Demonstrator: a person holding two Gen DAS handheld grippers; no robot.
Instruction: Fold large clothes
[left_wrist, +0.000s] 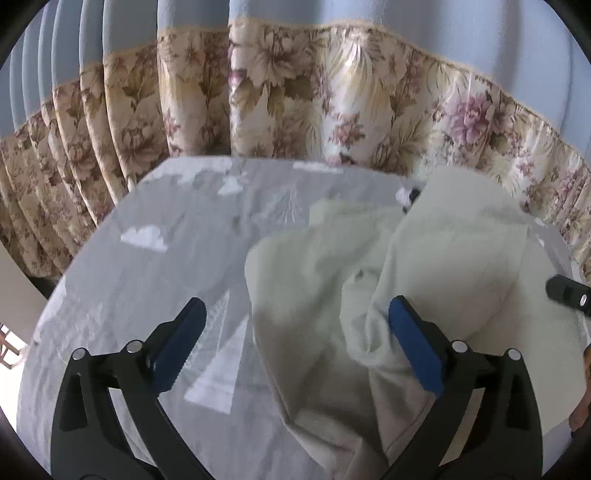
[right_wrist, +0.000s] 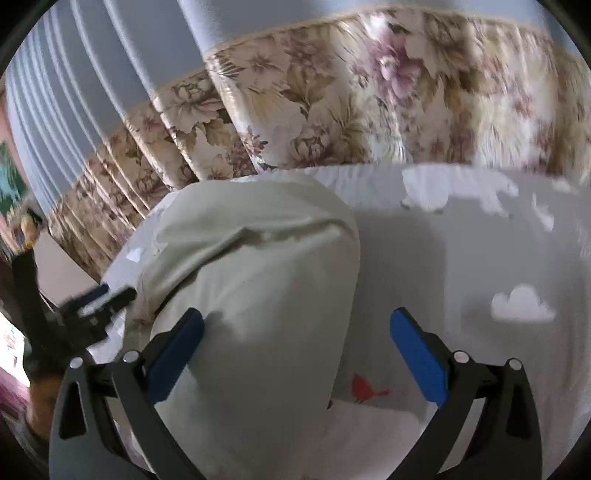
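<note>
A large cream garment (left_wrist: 388, 280) lies bunched and partly folded on a grey printed bedsheet (left_wrist: 166, 280). My left gripper (left_wrist: 297, 314) is open just above the garment's left edge, with its right finger (left_wrist: 413, 350) over a fold of the cloth and holding nothing. In the right wrist view the same garment (right_wrist: 258, 280) lies as a folded mound on the sheet (right_wrist: 461, 258). My right gripper (right_wrist: 295, 325) is open over its near right edge and holds nothing. The left gripper shows blurred at the left of the right wrist view (right_wrist: 96, 302).
A floral curtain (left_wrist: 295, 92) with blue fabric above it hangs right behind the bed. The right gripper's tip (left_wrist: 569, 295) shows at the right edge of the left wrist view. The sheet has white cloud prints (right_wrist: 521, 302) and a red bird print (right_wrist: 365, 387).
</note>
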